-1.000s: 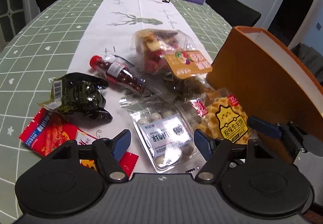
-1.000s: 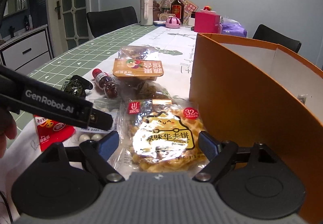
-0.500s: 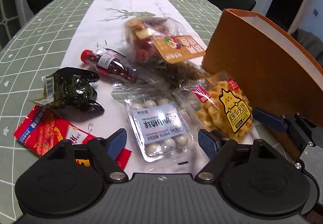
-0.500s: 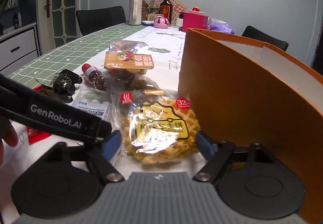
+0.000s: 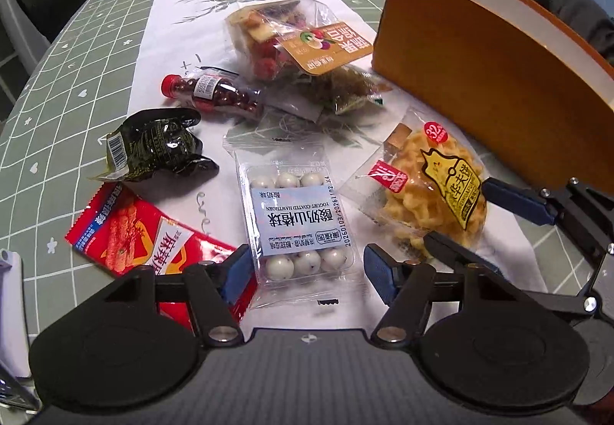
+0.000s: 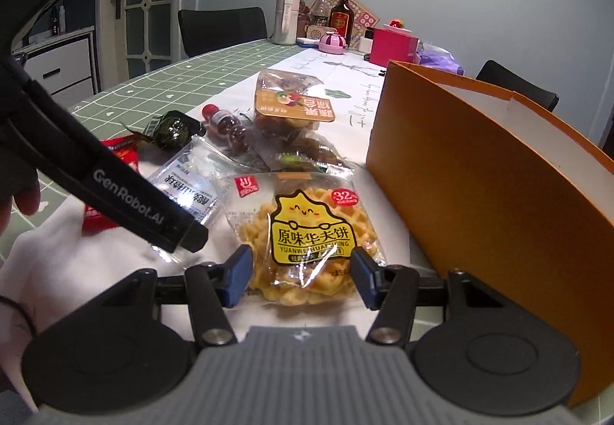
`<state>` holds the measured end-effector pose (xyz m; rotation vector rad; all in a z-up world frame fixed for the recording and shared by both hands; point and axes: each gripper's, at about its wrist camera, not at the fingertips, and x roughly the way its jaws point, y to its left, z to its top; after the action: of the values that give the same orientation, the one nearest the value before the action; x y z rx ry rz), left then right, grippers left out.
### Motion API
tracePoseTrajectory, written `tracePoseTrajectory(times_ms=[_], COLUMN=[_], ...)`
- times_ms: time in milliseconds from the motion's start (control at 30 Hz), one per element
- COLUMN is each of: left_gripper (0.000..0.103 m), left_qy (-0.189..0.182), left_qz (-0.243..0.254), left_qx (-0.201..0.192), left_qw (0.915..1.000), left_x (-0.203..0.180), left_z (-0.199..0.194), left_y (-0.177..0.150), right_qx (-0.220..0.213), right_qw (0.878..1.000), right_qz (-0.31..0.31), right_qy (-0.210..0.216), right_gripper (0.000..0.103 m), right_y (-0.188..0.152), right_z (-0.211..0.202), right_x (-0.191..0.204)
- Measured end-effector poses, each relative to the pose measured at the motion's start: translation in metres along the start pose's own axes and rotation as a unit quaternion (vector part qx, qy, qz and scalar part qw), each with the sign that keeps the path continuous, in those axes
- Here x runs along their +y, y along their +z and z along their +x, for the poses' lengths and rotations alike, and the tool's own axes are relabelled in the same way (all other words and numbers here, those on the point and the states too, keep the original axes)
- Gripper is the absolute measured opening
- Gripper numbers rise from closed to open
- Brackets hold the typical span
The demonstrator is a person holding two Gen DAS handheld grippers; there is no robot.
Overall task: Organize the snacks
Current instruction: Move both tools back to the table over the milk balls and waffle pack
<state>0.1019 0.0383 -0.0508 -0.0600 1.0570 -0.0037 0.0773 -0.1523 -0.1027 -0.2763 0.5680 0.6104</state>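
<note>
Several snack packs lie on the table beside an open orange box point(image 5: 479, 53) point(image 6: 479, 172). My left gripper point(image 5: 307, 271) is open, its fingers on either side of the near end of a clear pack of yogurt-coated hawthorn balls point(image 5: 295, 218). My right gripper point(image 6: 301, 277) is open, its fingers on either side of the near end of a waffle pack point(image 6: 311, 233), which also shows in the left wrist view point(image 5: 433, 191). Around them lie a red snack packet point(image 5: 142, 233), a dark green packet point(image 5: 153, 145), a small red-capped bottle point(image 5: 215, 97) and a mixed fruit bag point(image 5: 295, 37).
A green checked cloth with a white runner point(image 5: 207, 3) covers the table. At the far end stand a pink box point(image 6: 393, 47), bottles point(image 6: 286, 12) and a pink round item point(image 6: 333, 41). Black chairs point(image 6: 222, 28) stand around. The left gripper's arm point(image 6: 115, 187) crosses the right wrist view.
Both grippers have moved forward and down onto their packs. The left one now straddles the hawthorn ball pack, the right one the waffle pack. Both stay open.
</note>
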Motion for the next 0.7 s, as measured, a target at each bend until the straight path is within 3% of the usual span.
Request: tracePoseTrajectory(times_ms=[167,367,433,533,700], left_gripper=[0.079,0.088,0.089,0.089,0.089], left_qy=[0.004,-0.024,-0.017,0.003,0.046], left_qz=[0.006,-0.025,-0.044,-0.054,-0.018], left_qx=[-0.004,-0.049,-0.054,-0.049,-0.053], left_qw=[1.0000,0.9982,0.9974,0.9973,0.9973], left_x=[0.002,0.006,0.009,0.009,-0.001], left_z=[0.001,-0.008,-0.007,0.000,0.009], left_y=[-0.003,0.000,0.003,0.008,0.011], right_qx=[-0.002,-0.033,-0.029,-0.014,0.006], right_qw=[1.000,0.999,0.999,1.000,1.000], right_qz=[0.001,0.003,0.000,0.003,0.020], right_qy=[-0.019,-0.019,-0.023,0.006,0.024], right_gripper=[0.058,0.081,0.083,0.092,0.098], right_y=[-0.004,0.005,0.007,0.009,0.011], right_z=[-0.008,-0.016,-0.012,-0.002,0.015], right_x=[-0.004,-0.013,-0.015,-0.021,-0.027])
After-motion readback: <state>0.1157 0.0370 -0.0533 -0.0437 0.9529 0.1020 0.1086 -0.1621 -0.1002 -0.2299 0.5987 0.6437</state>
